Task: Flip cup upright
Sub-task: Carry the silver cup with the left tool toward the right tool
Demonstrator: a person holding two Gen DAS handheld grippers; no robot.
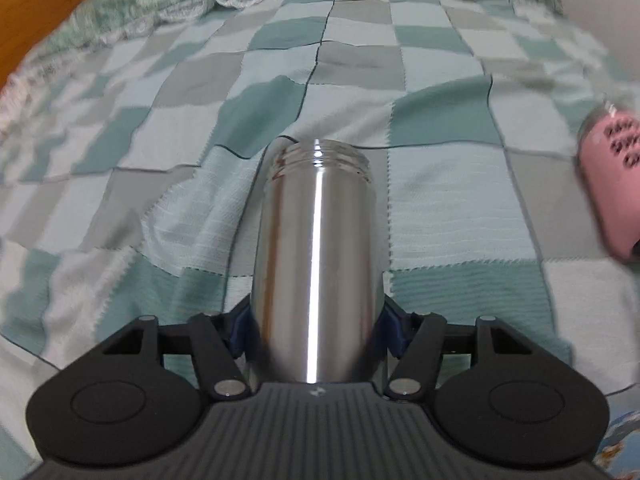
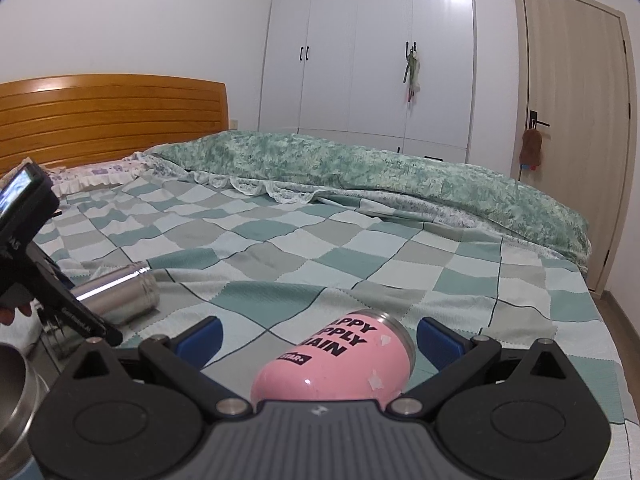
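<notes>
On the bed with the green, grey and pale checked quilt (image 1: 440, 208), a shiny stainless-steel cylindrical cup with a threaded rim (image 1: 316, 248) lies on its side, threaded mouth pointing away from the left wrist camera. Left hand-held gripper (image 1: 316, 328): its blue finger pads (image 1: 236, 328) press both flanks of the steel cup near its base, so it is closed around that cup. From the right wrist view the same steel cup (image 2: 120, 292) is seen lying flat, with the left tool's black body over its near end.

Right hand-held gripper (image 2: 318, 334): jaws spread wide, blue pads (image 2: 202, 338) clear of contact. Between them lies a pink cylindrical tumbler with black lettering and a metal rim (image 2: 340, 360), on its side, rim end pointing away and slightly right. In the left wrist view the pink tumbler (image 1: 612, 184) appears at the right edge, blurred, well apart from the steel cup.

Background: orange wooden slatted headboard (image 2: 112, 120), rumpled green mottled duvet (image 2: 360, 168), white wardrobe doors (image 2: 372, 52), pale wooden door (image 2: 572, 100).
</notes>
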